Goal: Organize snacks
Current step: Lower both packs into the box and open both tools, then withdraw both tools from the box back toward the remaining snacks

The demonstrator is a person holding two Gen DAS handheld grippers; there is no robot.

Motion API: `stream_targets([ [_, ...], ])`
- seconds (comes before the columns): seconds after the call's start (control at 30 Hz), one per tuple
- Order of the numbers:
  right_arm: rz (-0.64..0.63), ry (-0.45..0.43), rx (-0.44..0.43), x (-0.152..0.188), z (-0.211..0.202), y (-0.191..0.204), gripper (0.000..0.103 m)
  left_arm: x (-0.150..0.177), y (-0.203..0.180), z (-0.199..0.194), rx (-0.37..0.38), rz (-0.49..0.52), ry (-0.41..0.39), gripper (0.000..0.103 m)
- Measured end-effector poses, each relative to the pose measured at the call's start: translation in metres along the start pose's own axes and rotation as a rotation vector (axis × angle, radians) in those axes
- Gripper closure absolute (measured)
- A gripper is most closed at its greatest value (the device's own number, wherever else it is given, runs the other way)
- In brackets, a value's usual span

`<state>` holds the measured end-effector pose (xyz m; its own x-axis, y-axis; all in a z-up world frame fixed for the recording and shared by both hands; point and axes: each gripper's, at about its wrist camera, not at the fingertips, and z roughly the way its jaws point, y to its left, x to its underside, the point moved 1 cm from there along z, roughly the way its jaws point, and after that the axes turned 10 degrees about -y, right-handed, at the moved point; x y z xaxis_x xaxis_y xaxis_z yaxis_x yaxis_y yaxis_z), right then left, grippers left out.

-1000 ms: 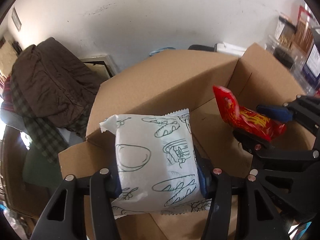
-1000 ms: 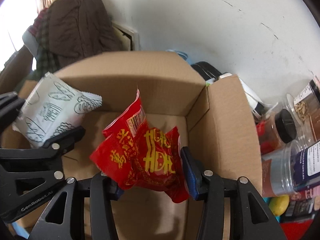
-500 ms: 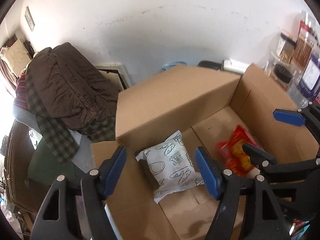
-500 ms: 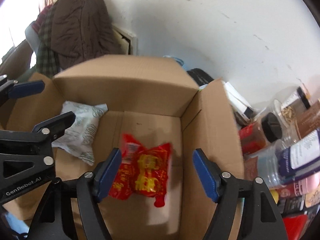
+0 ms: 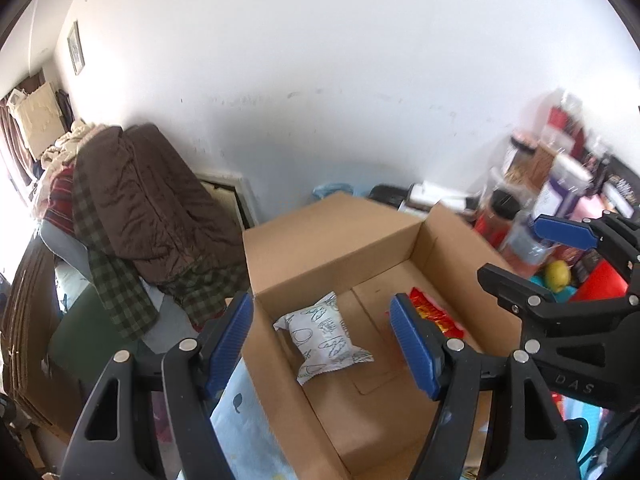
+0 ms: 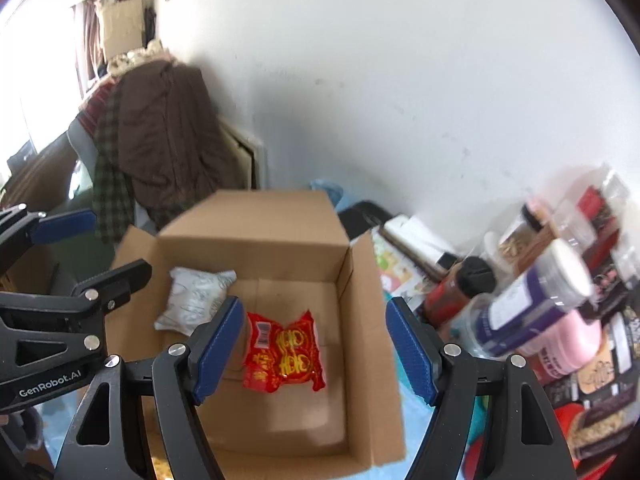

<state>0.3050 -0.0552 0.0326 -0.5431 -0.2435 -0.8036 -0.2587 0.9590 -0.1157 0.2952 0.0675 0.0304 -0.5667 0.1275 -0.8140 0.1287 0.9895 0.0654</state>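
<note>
1. White wall (image 5: 340, 80) fills the bkgd in both views, scuffed w/ small marks; a small framed picture (image 5: 75, 53) hangs high at far left.
2. Heap of clothes (image 5: 132, 208) left of the box: brown padded jacket on top, green plaid shirt hanging below, red striped fabric behind.
3. Open cardboard box (image 5: 332, 240) sits center, flaps up, on a light blue patterned cloth (image 5: 244, 432). Both snacks lie on its floor.
4. Left gripper (image 5: 322, 344): blue-padded jaws spread wide, holding nothing, above the box's near-left wall. One pad is outside the box, the other over its floor.
5. Right gripper (image 6: 314, 346): jaws also spread wide, empty, above the box's near side. It shows at the right edge of the left wrist view too (image 5: 532, 252).
6. Cluster of jars & containers (image 6: 540, 300) right of the box: purple-label tub w/ white lid, pink tub, dark-capped red bottle. Blurred, labels unreadable.
7. White snack pack (image 5: 324, 336) w/ dark line drawings of bread: flat on the box floor, left-rear part, near the left wall. Seen in the right wrist view at (image 6: 194, 298).
8. Red snack pack (image 6: 284, 350) w/ yellow characters & a barcode: flat on the floor, right of the white pack, apart from it. In the left wrist view, partly hidden behind the left gripper's right pad (image 5: 438, 318).
9. Yellow lemon-like fruit (image 5: 558, 274) right of the box, among the containers.
</note>
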Motion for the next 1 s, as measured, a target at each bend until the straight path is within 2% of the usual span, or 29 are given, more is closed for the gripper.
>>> stream_targets([
  [0.27, 0.006, -0.100, 0.008, -0.005, -0.066, 0.002, 0.029, -0.012, -0.003, -0.070, 0.028, -0.006, -0.112, 0.032],
  [0.53, 0.020, -0.189, 0.018, 0.002, -0.134, 0.008, 0.029, -0.007, -0.013, -0.131, 0.062, 0.012, -0.199, 0.032],
  [0.77, 0.019, -0.238, 0.021, 0.021, -0.184, 0.017, 0.023, 0.009, -0.022, -0.181, 0.113, 0.040, -0.271, 0.026],
  [1.0, 0.041, -0.273, 0.011, 0.054, -0.221, 0.023, 0.019, 0.032, -0.031, -0.214, 0.125, 0.069, -0.320, 0.022],
])
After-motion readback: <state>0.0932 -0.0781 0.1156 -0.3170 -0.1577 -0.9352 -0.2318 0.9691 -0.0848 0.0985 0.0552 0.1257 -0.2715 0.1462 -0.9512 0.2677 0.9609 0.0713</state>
